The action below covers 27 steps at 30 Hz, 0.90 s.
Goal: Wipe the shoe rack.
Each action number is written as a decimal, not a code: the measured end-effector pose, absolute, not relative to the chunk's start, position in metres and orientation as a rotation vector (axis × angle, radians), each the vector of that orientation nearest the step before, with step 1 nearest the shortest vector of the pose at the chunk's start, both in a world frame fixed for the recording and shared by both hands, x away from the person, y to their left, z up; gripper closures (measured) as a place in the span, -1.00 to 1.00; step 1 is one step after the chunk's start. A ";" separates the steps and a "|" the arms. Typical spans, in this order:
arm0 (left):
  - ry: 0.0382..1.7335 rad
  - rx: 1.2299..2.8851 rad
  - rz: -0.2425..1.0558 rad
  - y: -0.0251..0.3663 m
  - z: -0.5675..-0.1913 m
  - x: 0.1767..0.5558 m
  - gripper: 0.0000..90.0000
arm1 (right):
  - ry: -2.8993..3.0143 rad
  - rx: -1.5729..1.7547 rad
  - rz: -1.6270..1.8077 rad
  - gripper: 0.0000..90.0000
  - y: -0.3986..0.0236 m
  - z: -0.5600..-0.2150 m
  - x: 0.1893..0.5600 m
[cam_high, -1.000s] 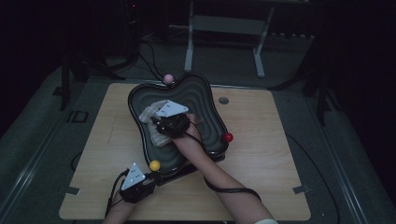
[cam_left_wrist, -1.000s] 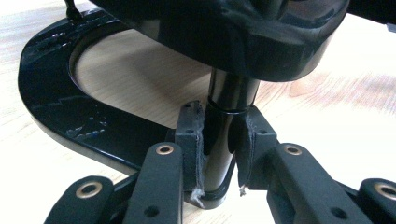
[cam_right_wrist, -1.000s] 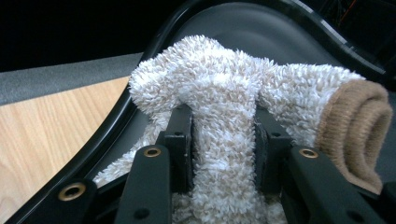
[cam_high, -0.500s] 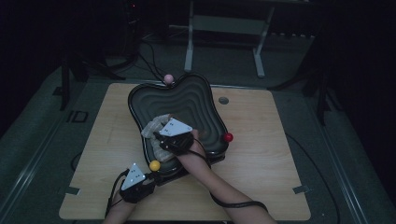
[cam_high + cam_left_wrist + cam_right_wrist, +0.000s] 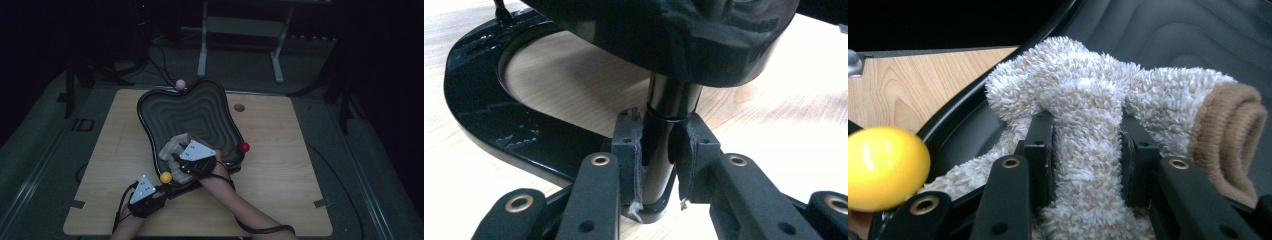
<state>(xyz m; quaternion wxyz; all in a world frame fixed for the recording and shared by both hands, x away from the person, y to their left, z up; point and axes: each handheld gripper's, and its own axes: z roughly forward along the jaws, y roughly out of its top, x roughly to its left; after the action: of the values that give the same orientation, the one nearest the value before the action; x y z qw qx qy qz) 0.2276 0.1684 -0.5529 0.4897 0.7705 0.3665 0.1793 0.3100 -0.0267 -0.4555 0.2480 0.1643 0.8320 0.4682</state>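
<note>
Reaching over the tray (image 5: 150, 107), right tool (image 5: 186, 161) pinching fuzzy sock (image 5: 1088, 125), left tool (image 5: 659, 150) clamping tray's post (image 5: 669, 125).

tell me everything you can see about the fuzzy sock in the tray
The sock is fluffy, cream flecked with tan, like a plush fleece knit, with a brown ribbed cuff rolled at one end. It lies bunched and folded inside the black wavy tray, near the rim closest to the person. The right gripper is shut on a fold of it, pads pressing both sides. A yellow ball on the tray's edge sits beside it; contact is unclear.
</note>
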 end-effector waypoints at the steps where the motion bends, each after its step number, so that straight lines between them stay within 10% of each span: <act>1: 0.889 1.873 0.436 0.168 -0.553 0.228 0.62 | 2.266 0.450 1.275 0.43 -0.028 -0.456 0.309; 27: 0.892 1.870 0.433 0.169 -0.553 0.228 0.62 | 2.247 0.530 1.316 0.44 -0.043 -0.429 0.336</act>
<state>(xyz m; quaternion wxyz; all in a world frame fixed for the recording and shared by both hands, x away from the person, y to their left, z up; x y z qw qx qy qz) 0.2277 0.1686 -0.5530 0.4903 0.7700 0.3673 0.1782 0.3357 -0.0430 -0.4286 0.2400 0.1937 0.8208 0.4807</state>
